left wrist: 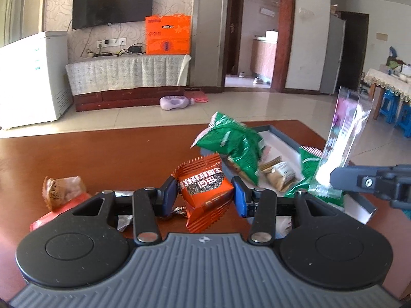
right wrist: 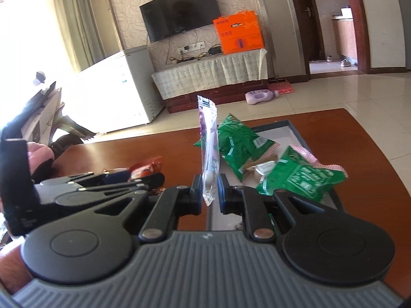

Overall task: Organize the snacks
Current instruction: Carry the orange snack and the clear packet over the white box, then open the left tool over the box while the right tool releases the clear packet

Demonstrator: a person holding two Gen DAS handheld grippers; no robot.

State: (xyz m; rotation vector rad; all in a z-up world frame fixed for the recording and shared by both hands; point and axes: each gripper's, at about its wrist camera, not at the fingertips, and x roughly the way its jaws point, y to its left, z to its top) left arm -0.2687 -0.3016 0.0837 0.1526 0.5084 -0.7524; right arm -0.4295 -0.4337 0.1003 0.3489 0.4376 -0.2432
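Observation:
My left gripper (left wrist: 204, 195) is shut on an orange snack packet (left wrist: 205, 192) and holds it above the brown table (left wrist: 115, 159). To its right, my right gripper (left wrist: 359, 182) pinches the lower end of a slim clear packet with purple print (left wrist: 344, 138), which stands upright. In the right wrist view that clear packet (right wrist: 209, 151) rises between the shut fingers of the right gripper (right wrist: 209, 191). Behind it lies a shallow grey box with a white floor (right wrist: 290, 128) holding two green bags (right wrist: 239, 143) (right wrist: 303, 177) and a small brown packet (right wrist: 264, 166).
A brown-wrapped pastry (left wrist: 61, 192) and a red packet (left wrist: 51, 218) lie on the table at the left. A hand (right wrist: 38, 154) grips the left gripper (right wrist: 102, 182). Beyond the table are a covered TV stand (left wrist: 123, 77), a white freezer (left wrist: 33, 77) and a purple bottle (left wrist: 174, 102) on the floor.

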